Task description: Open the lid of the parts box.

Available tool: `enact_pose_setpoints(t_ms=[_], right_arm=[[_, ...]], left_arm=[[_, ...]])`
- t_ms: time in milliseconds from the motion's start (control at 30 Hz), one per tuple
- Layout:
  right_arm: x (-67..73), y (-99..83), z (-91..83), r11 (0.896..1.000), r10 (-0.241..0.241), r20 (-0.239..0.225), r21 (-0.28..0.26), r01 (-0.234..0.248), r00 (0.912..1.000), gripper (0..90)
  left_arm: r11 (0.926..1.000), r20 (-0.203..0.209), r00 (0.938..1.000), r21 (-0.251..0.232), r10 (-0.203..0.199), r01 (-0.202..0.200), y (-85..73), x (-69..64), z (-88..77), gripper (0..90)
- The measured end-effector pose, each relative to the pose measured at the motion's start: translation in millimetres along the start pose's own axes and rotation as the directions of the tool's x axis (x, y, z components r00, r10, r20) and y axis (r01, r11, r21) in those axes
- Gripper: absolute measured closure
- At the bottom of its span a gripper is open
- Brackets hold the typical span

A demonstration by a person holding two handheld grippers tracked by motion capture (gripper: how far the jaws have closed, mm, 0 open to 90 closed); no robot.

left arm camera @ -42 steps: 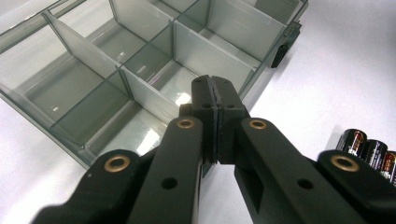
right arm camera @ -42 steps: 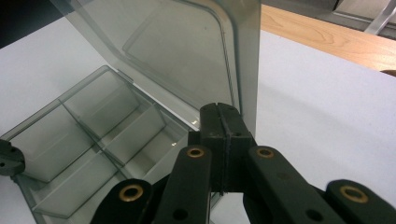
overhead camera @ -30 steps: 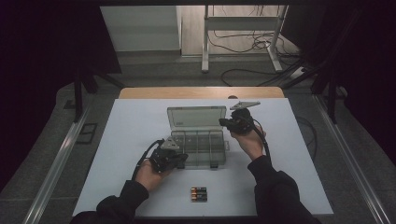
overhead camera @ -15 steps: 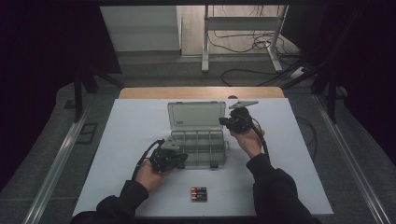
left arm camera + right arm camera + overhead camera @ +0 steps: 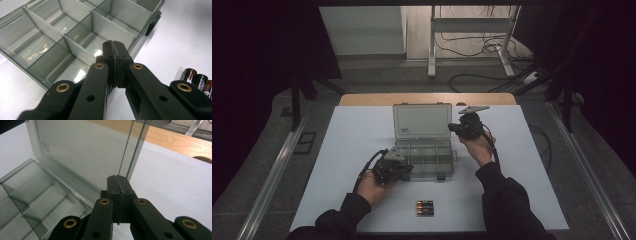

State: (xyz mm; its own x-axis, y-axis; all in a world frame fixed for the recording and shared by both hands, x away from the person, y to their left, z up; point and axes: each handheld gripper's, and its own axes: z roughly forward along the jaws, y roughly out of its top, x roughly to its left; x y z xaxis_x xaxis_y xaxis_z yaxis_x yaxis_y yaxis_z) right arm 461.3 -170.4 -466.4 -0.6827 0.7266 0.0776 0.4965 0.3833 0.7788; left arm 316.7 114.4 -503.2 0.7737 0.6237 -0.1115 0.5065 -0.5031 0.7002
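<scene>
Clear plastic organizer box [image 5: 424,155] sits mid-table on the white tabletop [image 5: 337,150], lid [image 5: 422,121] standing upright at the far side, compartments bare. Left gripper [image 5: 404,170] at the box's near-left corner, jaws clenched together with nothing between them; tips look to rest against the front wall, though contact is hard to confirm. Right gripper [image 5: 453,126] at the lid's right edge, jaws likewise clenched shut, just beside the lid [image 5: 82,152]. Three AA batteries [image 5: 424,208] lie side by side near the table's front edge, apart from the box

Both tongs [image 5: 404,172] [image 5: 453,126] closed, empty
</scene>
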Motion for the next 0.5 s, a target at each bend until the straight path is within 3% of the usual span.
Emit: enact_pose_setpoints(t_ms=[500], right_arm=[[-8.2,4.7,-0.5,1.000,0.005,0.016,-0.009,-0.005,0.9999,88.9]], left_arm=[[1.0000,-0.002,1.0000,0.001,0.001,-0.001,0.1,-0.2,-0.1,89.2]])
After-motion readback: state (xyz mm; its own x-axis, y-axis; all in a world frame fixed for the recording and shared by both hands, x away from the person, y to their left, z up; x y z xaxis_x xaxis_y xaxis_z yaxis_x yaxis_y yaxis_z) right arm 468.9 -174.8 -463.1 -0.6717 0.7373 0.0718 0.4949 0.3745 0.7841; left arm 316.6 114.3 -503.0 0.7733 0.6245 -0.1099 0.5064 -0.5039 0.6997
